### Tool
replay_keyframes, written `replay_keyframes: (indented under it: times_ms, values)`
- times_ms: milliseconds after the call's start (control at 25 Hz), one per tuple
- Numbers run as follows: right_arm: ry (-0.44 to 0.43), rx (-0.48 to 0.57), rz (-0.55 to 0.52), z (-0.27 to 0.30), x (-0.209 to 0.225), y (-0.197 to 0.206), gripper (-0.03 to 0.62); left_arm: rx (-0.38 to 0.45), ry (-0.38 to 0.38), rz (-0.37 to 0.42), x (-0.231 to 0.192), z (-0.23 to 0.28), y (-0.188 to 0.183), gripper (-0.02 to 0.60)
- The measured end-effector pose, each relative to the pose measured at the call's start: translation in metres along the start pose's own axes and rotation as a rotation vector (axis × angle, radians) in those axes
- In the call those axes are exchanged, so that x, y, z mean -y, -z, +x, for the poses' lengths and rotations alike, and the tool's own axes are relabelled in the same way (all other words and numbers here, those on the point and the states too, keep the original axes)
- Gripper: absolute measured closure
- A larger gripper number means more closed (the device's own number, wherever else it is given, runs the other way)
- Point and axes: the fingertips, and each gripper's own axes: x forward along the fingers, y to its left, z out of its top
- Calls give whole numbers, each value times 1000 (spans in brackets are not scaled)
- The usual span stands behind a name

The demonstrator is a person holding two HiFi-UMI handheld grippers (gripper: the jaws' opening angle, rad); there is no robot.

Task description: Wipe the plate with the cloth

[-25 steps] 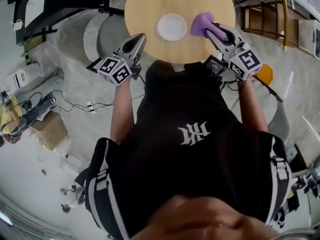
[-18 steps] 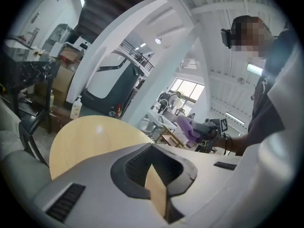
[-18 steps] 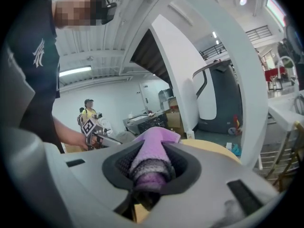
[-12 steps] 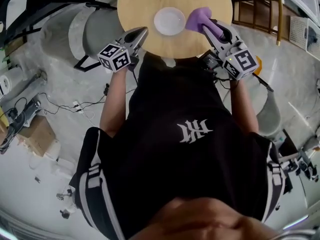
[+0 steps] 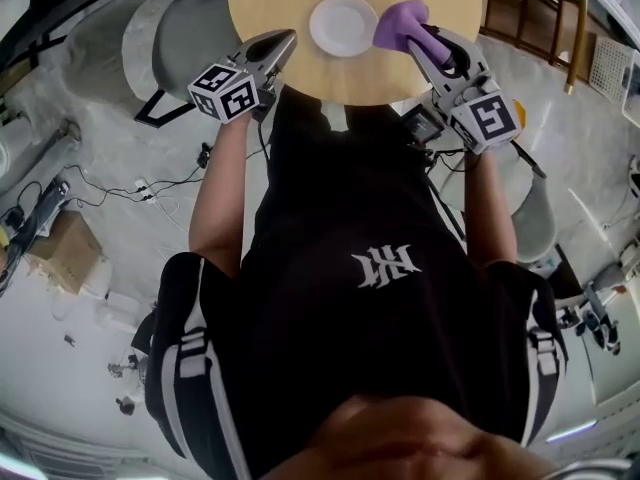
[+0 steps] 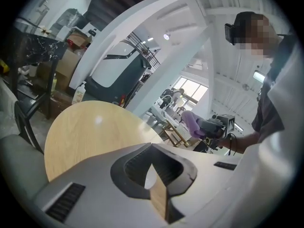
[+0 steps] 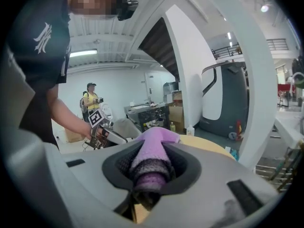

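Holding the left claw (image 5: 285,40) clenched on nothing, tips hovering over the near rim of the round wooden desk (image 5: 262,8), at eight o'clock from the white plate (image 5: 343,24). Grasping a bunched purple cloth (image 5: 398,23) in the right claw (image 5: 420,36), pads pressing into its folds. Hanging the cloth's free end just beside the plate's rim at three o'clock; touching or not, impossible telling. Resting the plate flat on the desk, between both claws.

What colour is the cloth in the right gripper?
The cloth is purple, clearest in the right gripper view.
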Motion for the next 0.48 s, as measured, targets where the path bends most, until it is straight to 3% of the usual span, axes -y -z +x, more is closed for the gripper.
replay_keyframes:
  times_ms: [240,480]
  values:
    - [-85,-11,-31,38,-8,20,499,-59,-91,-1,-25,11,16,568]
    - [-110,-43,-14,63,-5,55,499,-112,-107,-37,-36,26,40,546]
